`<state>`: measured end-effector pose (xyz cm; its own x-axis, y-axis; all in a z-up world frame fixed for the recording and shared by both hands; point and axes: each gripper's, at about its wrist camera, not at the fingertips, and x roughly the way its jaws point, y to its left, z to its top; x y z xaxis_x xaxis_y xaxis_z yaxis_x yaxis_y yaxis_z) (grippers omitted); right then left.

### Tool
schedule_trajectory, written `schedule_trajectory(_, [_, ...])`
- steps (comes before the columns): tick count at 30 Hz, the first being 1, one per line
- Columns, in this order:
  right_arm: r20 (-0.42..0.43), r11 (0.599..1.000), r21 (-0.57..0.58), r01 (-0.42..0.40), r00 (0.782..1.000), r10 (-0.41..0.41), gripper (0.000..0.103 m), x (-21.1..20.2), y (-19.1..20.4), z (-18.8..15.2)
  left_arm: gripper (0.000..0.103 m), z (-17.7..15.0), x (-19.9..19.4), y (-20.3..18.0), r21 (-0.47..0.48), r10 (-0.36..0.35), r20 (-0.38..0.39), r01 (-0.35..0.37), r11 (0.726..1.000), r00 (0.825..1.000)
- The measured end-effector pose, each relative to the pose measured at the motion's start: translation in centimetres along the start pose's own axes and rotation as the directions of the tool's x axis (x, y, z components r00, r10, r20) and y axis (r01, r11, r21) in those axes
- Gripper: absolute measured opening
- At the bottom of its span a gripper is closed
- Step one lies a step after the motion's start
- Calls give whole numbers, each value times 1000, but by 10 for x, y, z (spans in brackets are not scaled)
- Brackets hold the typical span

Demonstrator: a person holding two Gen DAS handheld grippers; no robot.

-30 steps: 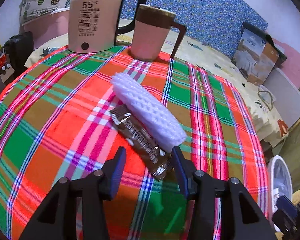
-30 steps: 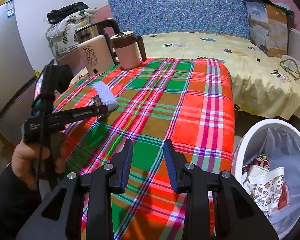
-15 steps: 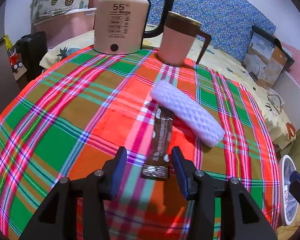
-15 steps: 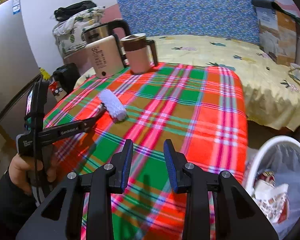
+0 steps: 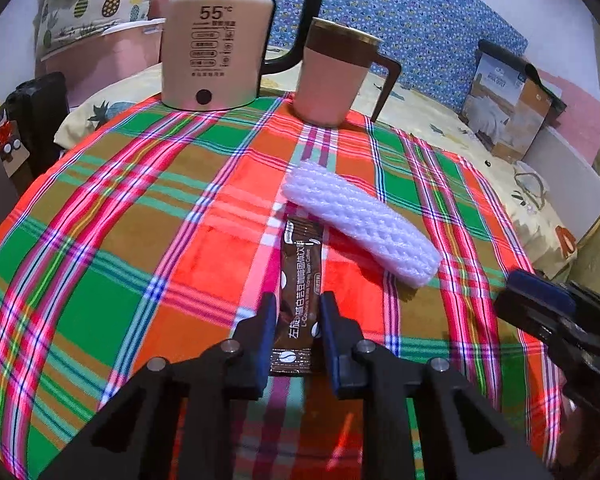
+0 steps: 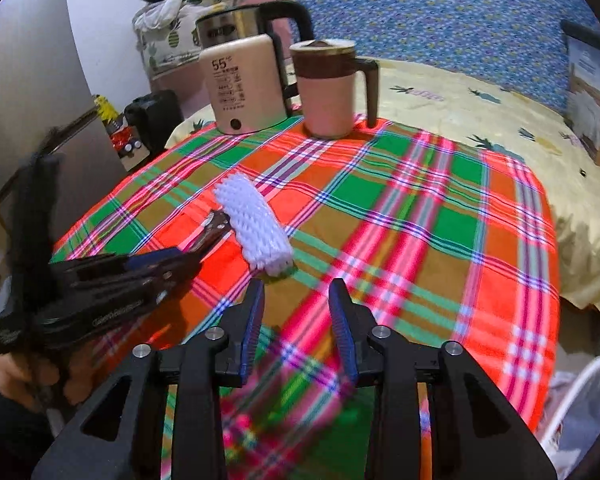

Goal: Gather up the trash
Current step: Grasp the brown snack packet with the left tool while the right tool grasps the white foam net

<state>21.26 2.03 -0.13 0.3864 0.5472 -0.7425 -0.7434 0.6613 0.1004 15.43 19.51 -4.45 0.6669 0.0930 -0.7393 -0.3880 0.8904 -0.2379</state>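
Observation:
A brown coffee sachet (image 5: 299, 280) lies flat on the plaid tablecloth (image 5: 100, 240). My left gripper (image 5: 297, 312) has closed its jaws on the sachet's near end. A white foam net sleeve (image 5: 360, 220) lies just beyond, touching the sachet's far end; it also shows in the right wrist view (image 6: 254, 224), where the sachet's tip (image 6: 216, 226) sticks out past the left gripper (image 6: 172, 264). My right gripper (image 6: 296, 308) is open and empty, hovering over the cloth just short of the foam sleeve. A white trash basket (image 6: 580, 404) stands at the lower right.
A beige kettle (image 5: 216, 48) and a pink mug (image 5: 332, 76) stand at the table's far edge. A bed with a yellow sheet (image 6: 480, 104) lies beyond the table. A cardboard box (image 5: 508, 116) sits at the back right.
My left gripper has moved forward and closed its jaws onto the sachet's near end. My right gripper has swung left and nearer to the foam sleeve, and the basket has slid toward the frame's edge.

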Motion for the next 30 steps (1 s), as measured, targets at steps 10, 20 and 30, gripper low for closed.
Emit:
schedule_trajectory(10, [-40, 999, 8, -43, 998, 43, 43, 41, 10, 18, 23, -7, -9, 20, -41, -25, 3, 25, 999, 1000])
schedule_trajectory(20, [-22, 996, 73, -56, 998, 58, 9, 20, 4, 7, 23, -10, -12, 17, -32, -27, 2, 27, 999, 1000])
schedule_trajectory(30, [5, 998, 33, -55, 999, 54, 50, 19, -2, 20, 23, -17, -19, 20, -46, -12, 2, 12, 999, 1000])
